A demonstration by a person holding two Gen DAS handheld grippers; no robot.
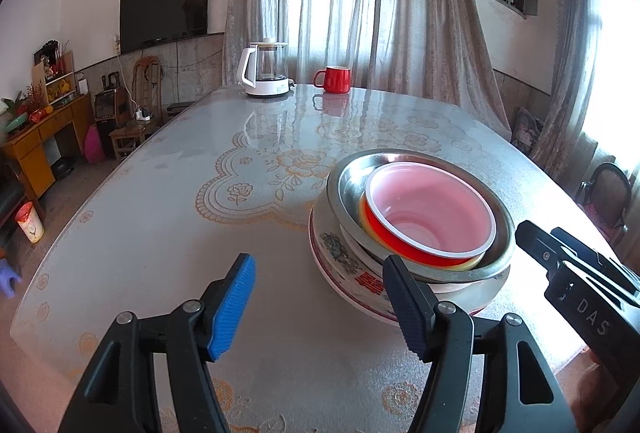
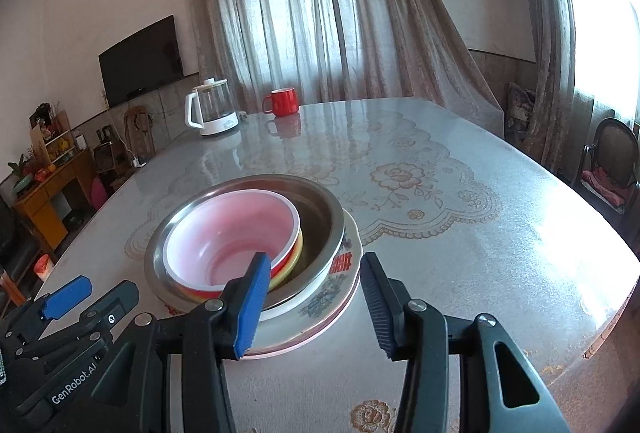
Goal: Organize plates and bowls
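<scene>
A stack of dishes stands on the table: patterned plates [image 1: 340,253] at the bottom, a steel bowl [image 1: 348,185] on them, then a yellow bowl [image 1: 362,213] with a red bowl [image 1: 432,209] with a pink inside nested in it. My left gripper [image 1: 320,309] is open just left of the stack, nothing between its pads. My right gripper [image 2: 314,303] is open too, hovering at the near right side of the plates [image 2: 328,297] and steel bowl [image 2: 320,205]; its blue pad overlaps the red bowl [image 2: 228,229] in the picture. Each gripper shows in the other's view, the right gripper [image 1: 560,261] and the left gripper [image 2: 92,299].
A glass kettle [image 1: 266,71] on a white base and a red mug [image 1: 334,79] stand at the far end of the table [image 1: 160,233], which has a glossy lace-patterned cover. A chair [image 2: 608,161] stands beyond the table's right edge.
</scene>
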